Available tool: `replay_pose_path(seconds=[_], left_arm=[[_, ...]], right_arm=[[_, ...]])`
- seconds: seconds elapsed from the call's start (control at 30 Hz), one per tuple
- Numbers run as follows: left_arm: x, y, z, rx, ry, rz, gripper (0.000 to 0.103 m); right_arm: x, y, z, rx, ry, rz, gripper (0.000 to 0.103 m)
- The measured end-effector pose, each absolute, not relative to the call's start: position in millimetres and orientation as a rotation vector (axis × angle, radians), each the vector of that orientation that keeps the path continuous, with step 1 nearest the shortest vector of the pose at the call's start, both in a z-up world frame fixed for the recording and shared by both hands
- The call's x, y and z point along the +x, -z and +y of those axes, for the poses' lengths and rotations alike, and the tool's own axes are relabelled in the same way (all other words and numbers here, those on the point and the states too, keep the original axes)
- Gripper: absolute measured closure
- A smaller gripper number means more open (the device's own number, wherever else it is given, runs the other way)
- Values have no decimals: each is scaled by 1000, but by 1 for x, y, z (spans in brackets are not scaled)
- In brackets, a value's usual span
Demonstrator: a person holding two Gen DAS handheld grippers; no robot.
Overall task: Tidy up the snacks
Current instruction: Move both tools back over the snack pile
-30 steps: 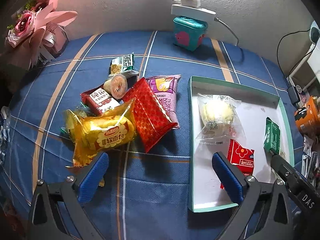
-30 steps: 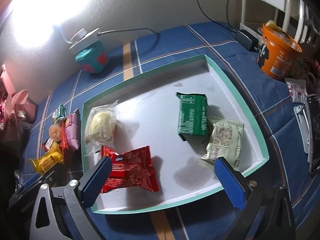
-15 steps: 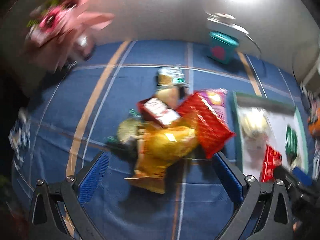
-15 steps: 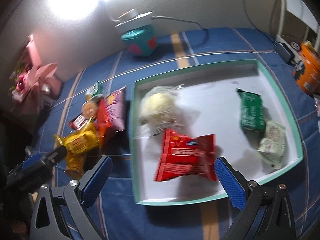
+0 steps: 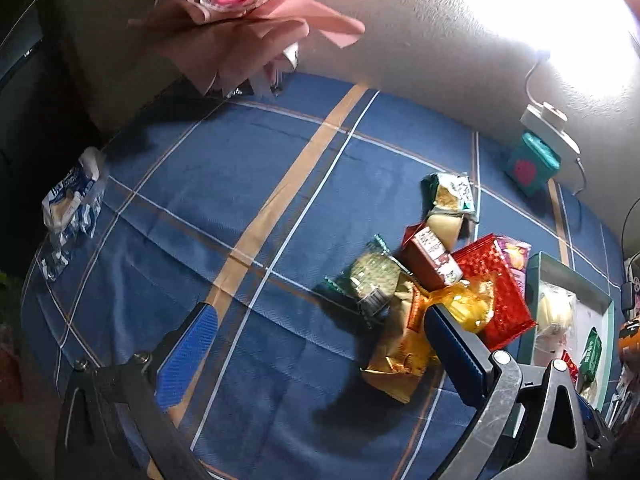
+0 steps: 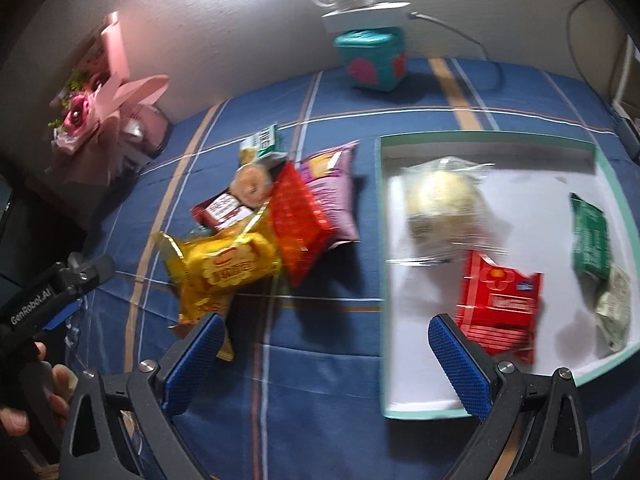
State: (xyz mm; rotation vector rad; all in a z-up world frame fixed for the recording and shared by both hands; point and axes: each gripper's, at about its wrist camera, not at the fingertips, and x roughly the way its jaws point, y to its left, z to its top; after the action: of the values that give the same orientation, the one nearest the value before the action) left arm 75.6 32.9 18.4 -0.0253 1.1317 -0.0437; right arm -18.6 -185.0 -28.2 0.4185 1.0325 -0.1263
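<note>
Yellow bread packet (image 6: 226,268) lies just ahead of my right gripper (image 6: 326,354)
Its long axis runs across the jaws; both grippers gape empty; left gripper (image 5: 316,344) sits beside the pile.

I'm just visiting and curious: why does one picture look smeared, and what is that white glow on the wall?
Right wrist view: motion blur smears the tray and its bun. A bright glare blows out the wall at top. Left wrist view: sharper, with glare at upper right, dark left edges and fisheye bending of the cloth stripes.
</note>
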Motion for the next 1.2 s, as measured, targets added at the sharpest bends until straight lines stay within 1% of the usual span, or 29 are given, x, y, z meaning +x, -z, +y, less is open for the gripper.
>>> replay_pose_path(seconds=[0.2, 0.4, 0.77, 1.03, 1.2], left_arm=[[84, 5, 27, -28, 42, 1198, 0], [94, 16, 35, -66, 0, 1225, 0], [106, 21, 55, -155, -53, 1238, 0], [111, 17, 62, -194, -70, 1225, 0], [110, 15, 59, -185, -54, 1222, 0]], right_arm=[[-1, 37, -177, 446, 112, 1022, 0], [13, 43, -168, 450, 76, 1012, 0], [41, 44, -147, 433, 23, 993, 0], [50, 36, -153, 532, 52, 910, 0], [59, 46, -151, 502, 103, 946, 0]])
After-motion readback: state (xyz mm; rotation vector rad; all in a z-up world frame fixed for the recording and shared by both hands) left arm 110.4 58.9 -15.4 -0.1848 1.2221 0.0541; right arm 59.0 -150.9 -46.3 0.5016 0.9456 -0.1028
